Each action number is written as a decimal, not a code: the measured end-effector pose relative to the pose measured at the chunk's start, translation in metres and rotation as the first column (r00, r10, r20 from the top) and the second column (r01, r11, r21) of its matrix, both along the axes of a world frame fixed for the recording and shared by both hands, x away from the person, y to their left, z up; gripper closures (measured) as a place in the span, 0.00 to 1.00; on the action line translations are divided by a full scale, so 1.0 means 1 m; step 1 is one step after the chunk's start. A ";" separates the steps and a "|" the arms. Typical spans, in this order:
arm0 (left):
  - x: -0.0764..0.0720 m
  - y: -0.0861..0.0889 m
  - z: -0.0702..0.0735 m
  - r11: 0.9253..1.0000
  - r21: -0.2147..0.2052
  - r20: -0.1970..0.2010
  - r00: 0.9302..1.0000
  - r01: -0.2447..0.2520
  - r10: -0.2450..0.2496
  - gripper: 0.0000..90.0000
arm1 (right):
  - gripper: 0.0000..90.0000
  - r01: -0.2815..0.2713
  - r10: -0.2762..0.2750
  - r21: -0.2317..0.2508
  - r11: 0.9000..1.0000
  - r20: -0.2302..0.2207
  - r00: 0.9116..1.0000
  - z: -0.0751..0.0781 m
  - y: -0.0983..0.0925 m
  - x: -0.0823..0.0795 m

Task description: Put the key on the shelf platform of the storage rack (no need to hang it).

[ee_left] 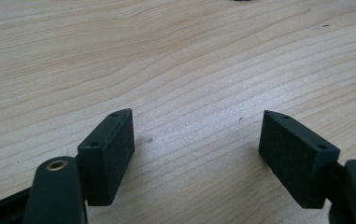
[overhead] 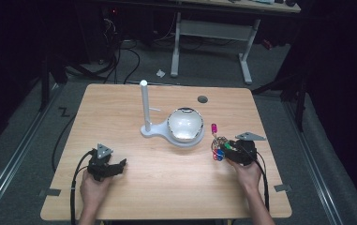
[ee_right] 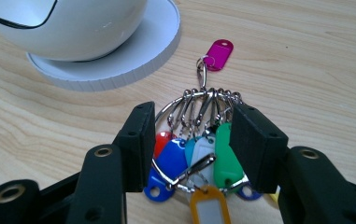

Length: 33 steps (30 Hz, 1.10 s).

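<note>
A wooden table [overhead: 134, 192] carries everything. Near its middle stands a white stand [overhead: 176, 136] with a round flat base, a white bowl-like dome [overhead: 184, 124] on it and a thin upright post [overhead: 145, 105] at its left side.

The left gripper [ee_left: 196, 140] rests low at the near left of the table, held by the person's left hand [overhead: 93, 187]. Its jaws stand wide apart and only bare wood is between them.

The right gripper [ee_right: 189, 140] is at the near right, just beside the base of the stand, held by the right hand [overhead: 249, 171]. Its jaws are partly closed around a metal key ring [ee_right: 194, 105] with many coloured plastic tags [ee_right: 199, 158]: red, blue, white, green and orange. It seems the pads touch the ring, but I cannot tell if they really press it. One magenta tag [ee_right: 219, 54] lies stretched on the table, away from the bunch, toward the stand.
</note>
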State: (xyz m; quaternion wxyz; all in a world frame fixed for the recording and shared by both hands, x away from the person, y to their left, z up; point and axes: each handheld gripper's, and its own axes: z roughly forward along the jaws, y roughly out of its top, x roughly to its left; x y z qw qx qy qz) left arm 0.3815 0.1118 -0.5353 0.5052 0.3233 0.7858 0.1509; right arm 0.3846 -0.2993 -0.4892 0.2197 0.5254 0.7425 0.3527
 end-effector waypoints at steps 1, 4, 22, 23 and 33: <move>0.000 0.000 0.000 1.000 0.001 0.000 1.000 0.001 -0.001 0.30 | 0.56 -0.002 0.002 -0.005 1.000 -0.008 1.000 -0.001 0.003 0.006; 0.000 0.000 0.000 1.000 0.001 0.001 1.000 0.001 -0.001 0.30 | 0.55 -0.004 0.004 -0.018 1.000 -0.021 1.000 -0.003 0.006 0.014; 0.000 0.000 0.000 1.000 -0.003 -0.003 1.000 -0.005 0.005 0.30 | 0.52 0.011 -0.017 -0.068 0.998 -0.091 0.996 -0.023 0.013 0.042; 0.000 0.000 0.000 1.000 -0.003 -0.003 1.000 -0.004 0.004 0.30 | 0.52 0.010 -0.018 -0.077 0.997 -0.095 0.995 -0.025 0.014 0.043; 0.000 0.000 0.000 1.000 -0.004 -0.002 1.000 -0.005 0.005 0.30 | 0.67 0.003 -0.017 -0.171 0.985 -0.081 0.997 -0.028 0.020 0.046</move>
